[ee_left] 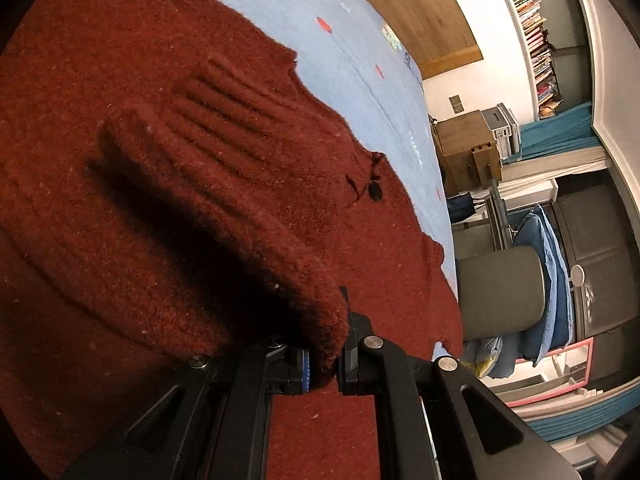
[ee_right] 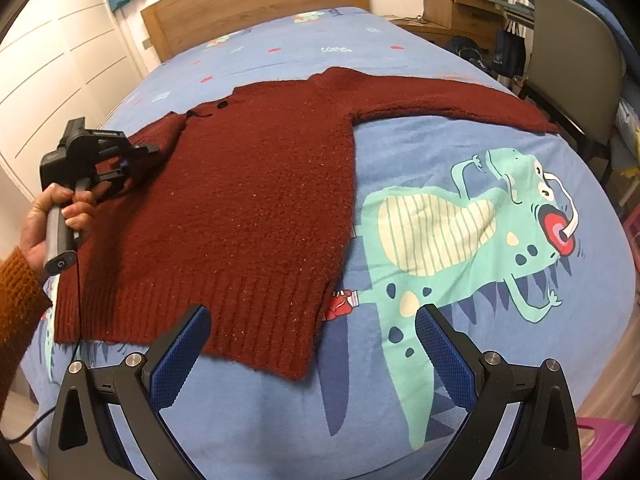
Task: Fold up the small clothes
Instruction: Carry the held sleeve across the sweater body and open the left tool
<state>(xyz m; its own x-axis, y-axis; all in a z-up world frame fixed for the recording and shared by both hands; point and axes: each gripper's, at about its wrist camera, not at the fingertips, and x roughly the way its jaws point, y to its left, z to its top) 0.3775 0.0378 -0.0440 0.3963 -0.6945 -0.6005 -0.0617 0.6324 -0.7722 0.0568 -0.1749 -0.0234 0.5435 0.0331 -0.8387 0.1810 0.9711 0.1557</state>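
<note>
A dark red knitted sweater (ee_right: pixel 248 200) lies flat on the blue bed sheet (ee_right: pixel 400 152), hem toward me, its right sleeve (ee_right: pixel 448 100) stretched out to the right. My left gripper (ee_left: pixel 324 364) is shut on the left sleeve's cuff (ee_left: pixel 312 312), which is folded over the sweater body (ee_left: pixel 120 80). The right wrist view shows that gripper (ee_right: pixel 124 164) at the sweater's left edge, held by a hand. My right gripper (ee_right: pixel 312 344) is open and empty, hovering just over the hem.
The sheet has a green dinosaur print (ee_right: pixel 480 232) to the right of the sweater. A wooden headboard (ee_right: pixel 256 4) stands at the far end. A grey chair (ee_right: pixel 572 72) and a wooden cabinet (ee_right: pixel 456 0) stand right of the bed. White wardrobe doors (ee_right: pixel 60 60) are on the left.
</note>
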